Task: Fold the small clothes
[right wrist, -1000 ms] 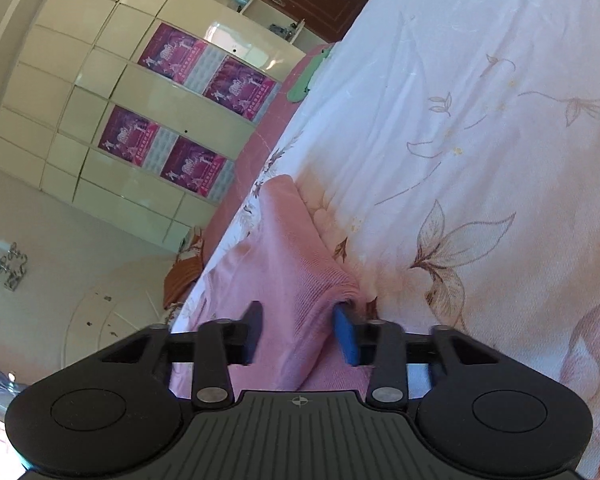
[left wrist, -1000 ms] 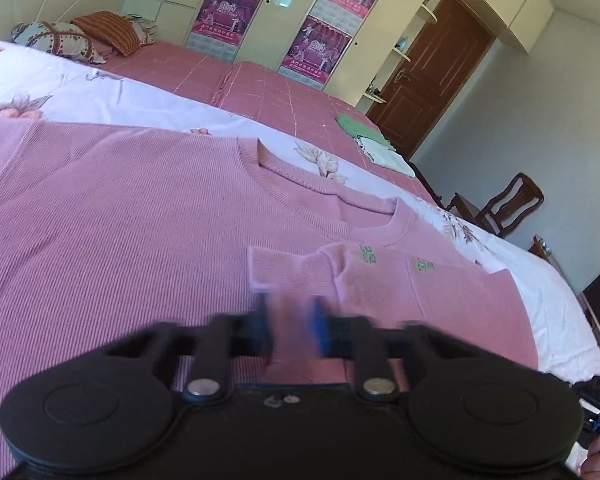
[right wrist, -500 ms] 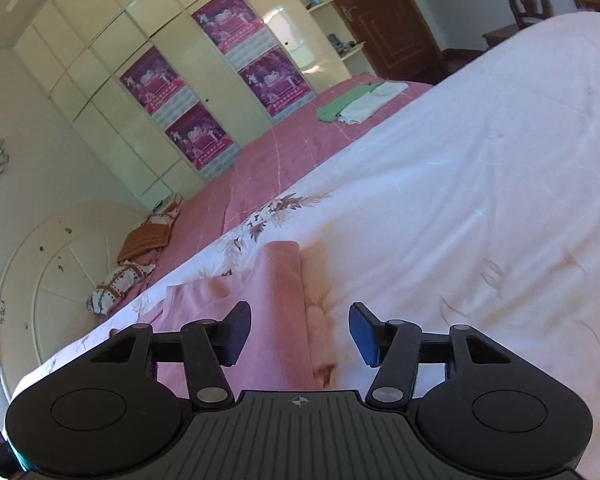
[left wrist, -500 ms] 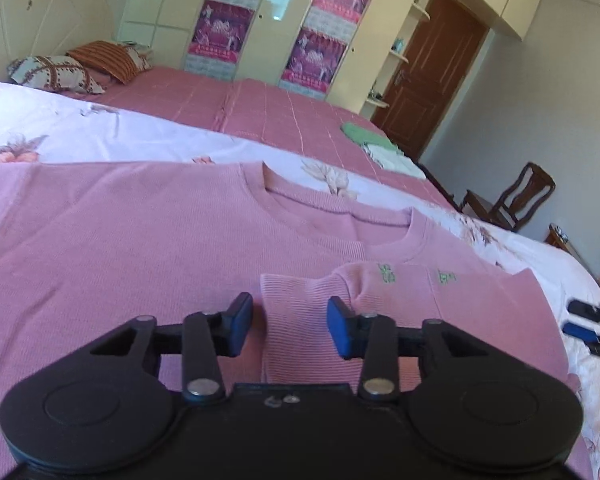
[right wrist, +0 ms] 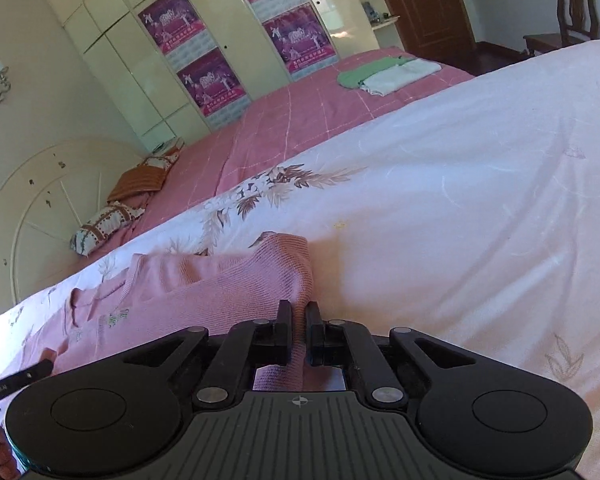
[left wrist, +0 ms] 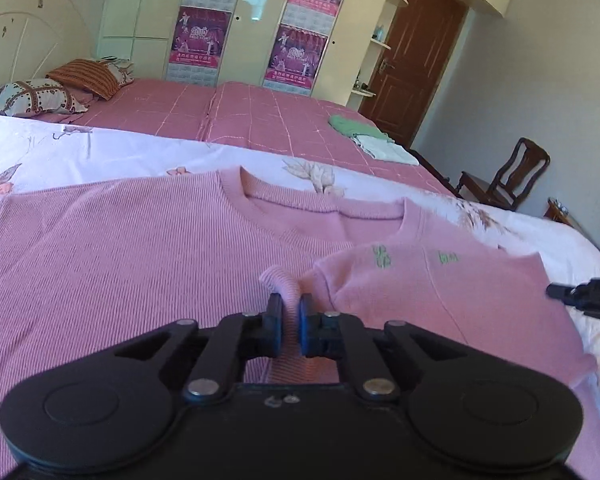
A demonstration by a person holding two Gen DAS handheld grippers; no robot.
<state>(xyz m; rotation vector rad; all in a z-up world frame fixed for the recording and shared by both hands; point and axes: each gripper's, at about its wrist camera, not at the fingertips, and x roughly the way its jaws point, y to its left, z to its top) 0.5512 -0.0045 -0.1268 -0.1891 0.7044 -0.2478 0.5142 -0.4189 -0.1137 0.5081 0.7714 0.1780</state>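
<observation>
A pink knit sweater (left wrist: 120,248) lies flat on the bed, neck hole away from me. One sleeve is folded across its chest, with small green marks (left wrist: 382,256) on it. My left gripper (left wrist: 288,320) is shut on the cuff end of that folded sleeve (left wrist: 280,280). In the right wrist view the sweater (right wrist: 204,284) lies at the left on the white sheet. My right gripper (right wrist: 298,332) is shut on a pinched fold of its edge (right wrist: 300,280). The right gripper's tip shows in the left wrist view (left wrist: 584,294).
A white floral sheet (right wrist: 460,200) covers the near bed. A pink checked bedspread (left wrist: 260,120) lies behind, with pillows (left wrist: 40,96) at the headboard and folded green and white clothes (left wrist: 364,136). A wardrobe, a brown door and a wooden chair (left wrist: 508,176) stand beyond.
Both grippers were open around the fabric half a second ago. Now both are shut on it, the left on the sleeve cuff, the right on the sweater's edge.
</observation>
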